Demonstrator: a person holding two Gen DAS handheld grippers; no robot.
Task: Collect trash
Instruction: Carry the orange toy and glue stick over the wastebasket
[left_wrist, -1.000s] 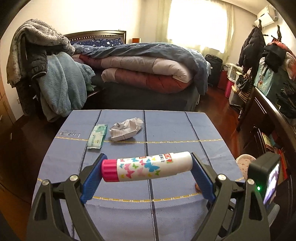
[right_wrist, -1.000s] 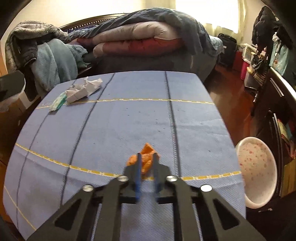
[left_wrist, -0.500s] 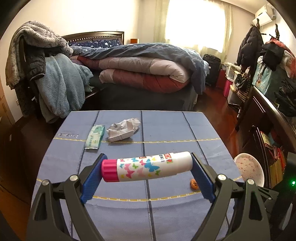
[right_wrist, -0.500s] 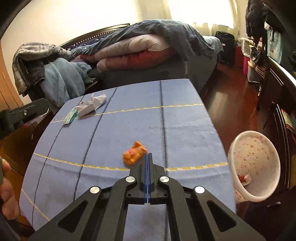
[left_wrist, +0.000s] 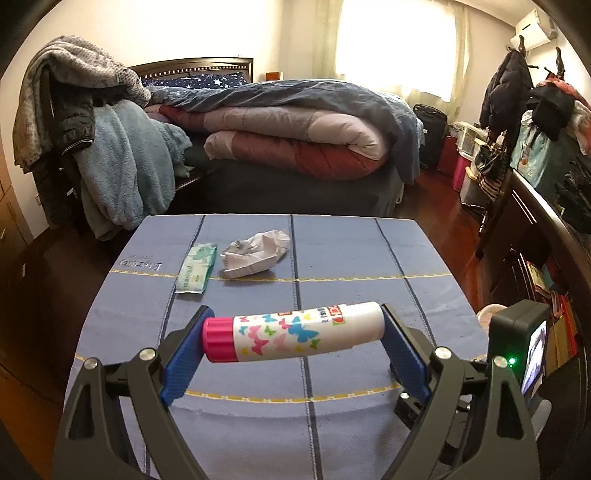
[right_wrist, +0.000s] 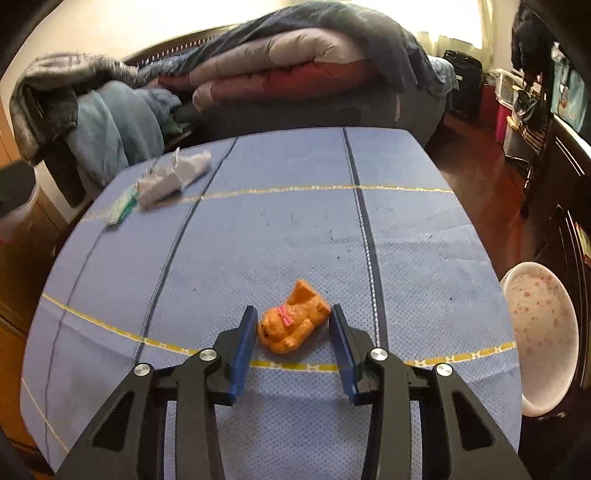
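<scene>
My left gripper (left_wrist: 295, 325) is shut on a white tube (left_wrist: 291, 338) with butterfly prints and a pink cap, held end to end between the blue pads above the blue-clothed table (left_wrist: 351, 266). My right gripper (right_wrist: 293, 314) hangs low over the table's near right part. Its jaws are opening, and a small orange toy bear (right_wrist: 291, 326) lies on the cloth between them with a gap at the right pad. Crumpled white paper (left_wrist: 255, 253) (right_wrist: 173, 175) and a green tissue pack (left_wrist: 195, 267) (right_wrist: 122, 208) lie at the far left.
A white bin with pink spots (right_wrist: 539, 332) stands on the floor off the table's right edge. The bed with piled quilts (left_wrist: 295, 140) is beyond the table, draped clothes (left_wrist: 110, 166) are at the left, and a dark cabinet (left_wrist: 535, 229) is at the right.
My right gripper was shut beside the orange bear half a second ago; it now stands lower with its jaws apart on either side of the bear. The left gripper and tube have stayed put.
</scene>
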